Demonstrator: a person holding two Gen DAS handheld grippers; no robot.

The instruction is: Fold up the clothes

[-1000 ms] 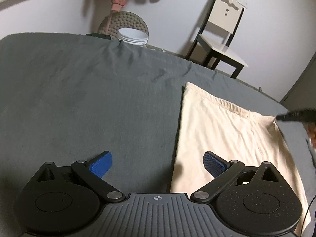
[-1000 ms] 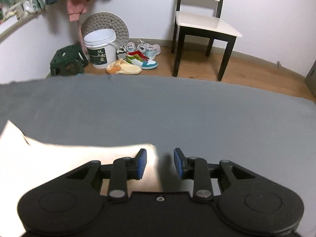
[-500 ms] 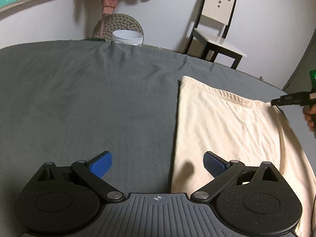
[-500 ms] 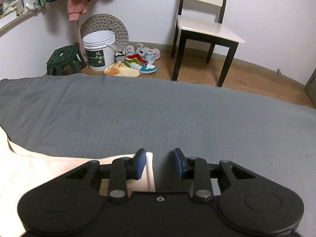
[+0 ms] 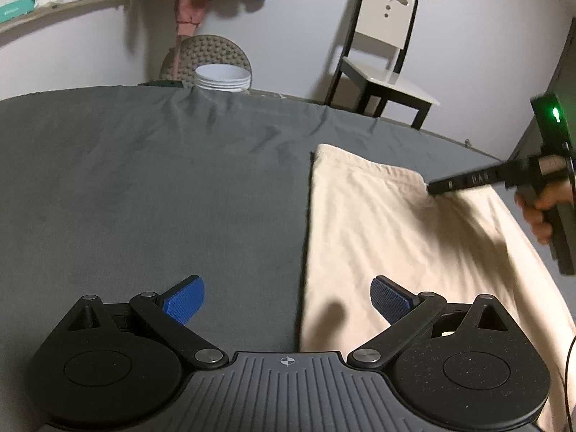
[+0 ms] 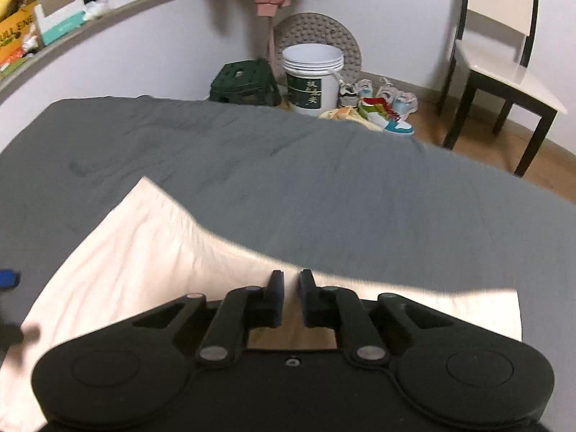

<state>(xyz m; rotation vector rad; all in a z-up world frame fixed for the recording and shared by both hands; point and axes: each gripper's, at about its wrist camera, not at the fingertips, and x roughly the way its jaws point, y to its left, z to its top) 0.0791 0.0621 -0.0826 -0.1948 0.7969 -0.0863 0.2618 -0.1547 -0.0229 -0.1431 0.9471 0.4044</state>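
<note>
A cream garment (image 5: 396, 237) lies flat on the dark grey sheet (image 5: 144, 180), to the right of centre in the left wrist view. My left gripper (image 5: 288, 298) hovers open over the garment's near left edge, one blue pad on each side of that edge. The right gripper (image 5: 432, 190), held by a hand (image 5: 540, 212), pinches the far right corner. In the right wrist view my right gripper (image 6: 291, 284) is shut on the garment's (image 6: 144, 252) edge, which is raised off the sheet (image 6: 324, 187).
Beyond the bed stand a chair (image 5: 381, 68), a white bucket (image 6: 312, 72), a green stool (image 6: 244, 81) and shoes (image 6: 381, 111) on the floor. A cluttered shelf (image 6: 54, 25) runs along the left wall. The grey sheet stretches wide to the garment's left.
The right gripper's fingers closed on the garment's corner, and that gripper rose and turned left. The left gripper stayed open and rose slightly.
</note>
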